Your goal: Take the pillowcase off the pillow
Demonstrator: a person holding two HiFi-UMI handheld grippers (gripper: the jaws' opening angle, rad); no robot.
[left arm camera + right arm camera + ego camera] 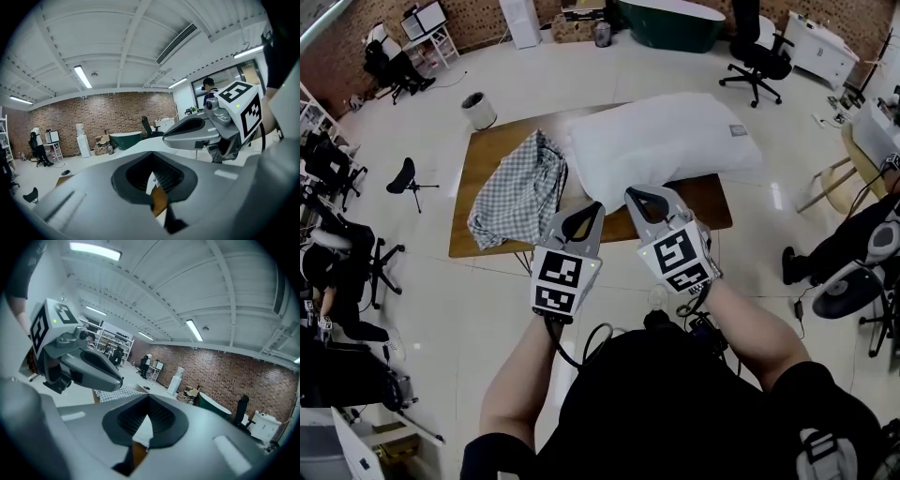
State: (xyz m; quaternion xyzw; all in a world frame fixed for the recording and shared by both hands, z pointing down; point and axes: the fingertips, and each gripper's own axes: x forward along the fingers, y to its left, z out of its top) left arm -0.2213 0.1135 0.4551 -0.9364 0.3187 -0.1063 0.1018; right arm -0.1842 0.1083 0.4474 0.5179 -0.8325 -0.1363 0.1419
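The grey-checked pillowcase (520,187) lies crumpled on the left half of the brown table (703,202), separate from the bare white pillow (661,139) on the right half. Both grippers hover side by side over the table's near edge, level and close together. My left gripper (592,208) is shut with nothing in it, and so is my right gripper (633,195). In the left gripper view the joined jaws (152,180) fill the foreground, with the right gripper (197,133) beside them. The right gripper view shows its shut jaws (147,420), the left gripper (84,362) and a strip of pillowcase (115,393).
A white bin (478,110) and a black stool (403,176) stand on the floor left of the table. A green tub (670,23) and an office chair (755,52) are behind it. A wooden chair (839,183) and a seated person (862,244) are at the right.
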